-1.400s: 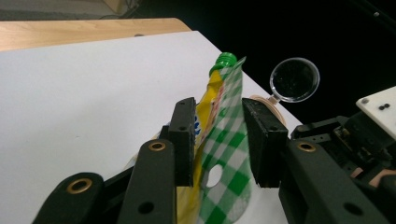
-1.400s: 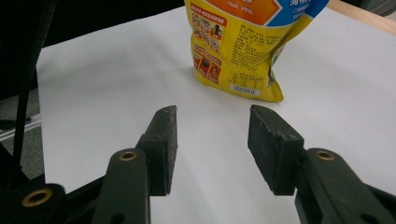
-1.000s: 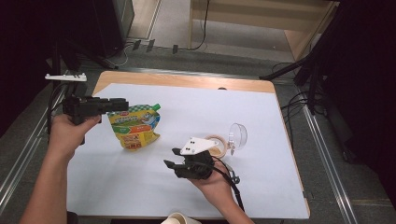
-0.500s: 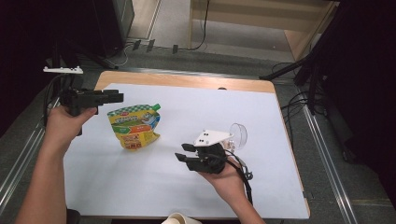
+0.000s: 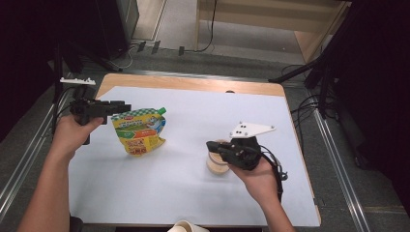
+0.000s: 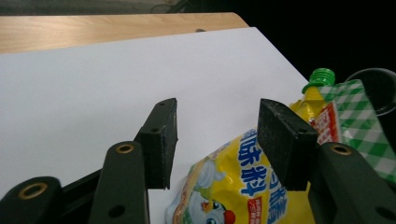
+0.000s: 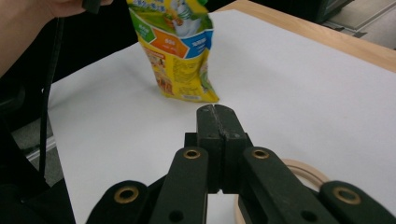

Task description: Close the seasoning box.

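A yellow spouted pouch point(image 5: 139, 131) with a green cap lies on the white sheet point(image 5: 193, 121), left of centre. My left gripper point(image 5: 126, 106) hovers at the pouch's left edge. Its jaws point(image 6: 217, 121) stand open and have just been opening; the pouch point(image 6: 233, 186) lies below and beyond them, untouched. My right gripper point(image 5: 212, 145) hangs right of centre over a tan tape roll point(image 5: 216, 165). Its jaws point(image 7: 215, 112) have just been closing and are pressed together with nothing between them. The roll's rim point(image 7: 303, 170) shows under them.
A clear plastic cup point(image 6: 378, 88) stands beyond the pouch's cap. A white rounded object point(image 5: 186, 227) pokes in at the table's near edge. A white power strip point(image 5: 77, 81) lies off the far left corner. Bare wood point(image 5: 193, 83) borders the sheet's far side.
My right gripper has moved right and up over the tape roll, now hiding the clear cup, and its jaws have closed. The left gripper's jaws have widened; it has dipped toward the pouch.
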`<state>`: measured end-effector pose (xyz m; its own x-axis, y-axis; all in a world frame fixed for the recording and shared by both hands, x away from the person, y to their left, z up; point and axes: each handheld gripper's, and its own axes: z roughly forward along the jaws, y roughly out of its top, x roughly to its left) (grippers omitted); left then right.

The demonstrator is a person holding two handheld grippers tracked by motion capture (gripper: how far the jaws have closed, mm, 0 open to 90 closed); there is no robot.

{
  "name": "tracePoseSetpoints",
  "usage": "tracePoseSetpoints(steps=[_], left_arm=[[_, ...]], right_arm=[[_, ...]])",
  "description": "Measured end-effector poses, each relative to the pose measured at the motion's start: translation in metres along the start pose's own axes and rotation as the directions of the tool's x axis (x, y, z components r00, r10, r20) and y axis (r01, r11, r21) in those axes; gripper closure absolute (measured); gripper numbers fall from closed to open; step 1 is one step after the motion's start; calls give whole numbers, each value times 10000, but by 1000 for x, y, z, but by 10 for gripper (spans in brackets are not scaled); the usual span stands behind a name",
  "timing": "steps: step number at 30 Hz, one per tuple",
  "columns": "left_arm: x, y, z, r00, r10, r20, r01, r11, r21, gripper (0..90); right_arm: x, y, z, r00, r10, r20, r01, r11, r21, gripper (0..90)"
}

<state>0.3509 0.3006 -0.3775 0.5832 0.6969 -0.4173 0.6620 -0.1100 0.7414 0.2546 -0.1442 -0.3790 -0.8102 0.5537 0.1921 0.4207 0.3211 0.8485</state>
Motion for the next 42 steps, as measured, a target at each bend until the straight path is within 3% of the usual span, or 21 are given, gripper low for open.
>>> tracePoseSetpoints(steps=[2, 5, 12, 17, 22, 27, 33, 37, 42], left_arm=[[0, -2, 1, 9997, 193, -145, -192, 9998, 46, 491], [2, -5, 3, 9998, 157, -99, -156, 9999, 73, 488], [3, -9, 9, 9999, -21, -169, 23, 9999, 127, 452], [3, -12, 11, 9997, -26, -237, 32, 9997, 233, 438], [3, -14, 11, 9991, 153, -406, -144, 9996, 239, 437], [3, -15, 12, 9990, 128, -421, -116, 9995, 298, 429], [4, -17, 12, 9990, 147, -412, -136, 9996, 265, 425], [4, -18, 12, 9990, 84, -439, -73, 9996, 269, 422], [4, -19, 11, 9991, 110, -419, -100, 9997, 237, 422]], right_arm=[[-5, 1, -8, 10000, 28, 62, -28, 10000, 26, 900], [-14, 2, -20, 9996, 35, 272, -38, 9999, 117, 900], [-36, -1, -51, 9955, 463, 826, -447, 9988, -217, 900], [-51, -5, -72, 9887, 806, 1260, -745, 9959, -518, 900], [-67, -13, -85, 9764, 1277, 1744, -1166, 9905, -726, 900], [-81, -25, -84, 9654, 1677, 1999, -1559, 9850, -735, 900], [-92, -40, -69, 9560, 2122, 2027, -2051, 9772, -555, 900], [-93, -46, -55, 9585, 2256, 1741, -2245, 9741, -263, 900], [-90, -47, -41, 9650, 2085, 1592, -2128, 9770, 103, 900]])
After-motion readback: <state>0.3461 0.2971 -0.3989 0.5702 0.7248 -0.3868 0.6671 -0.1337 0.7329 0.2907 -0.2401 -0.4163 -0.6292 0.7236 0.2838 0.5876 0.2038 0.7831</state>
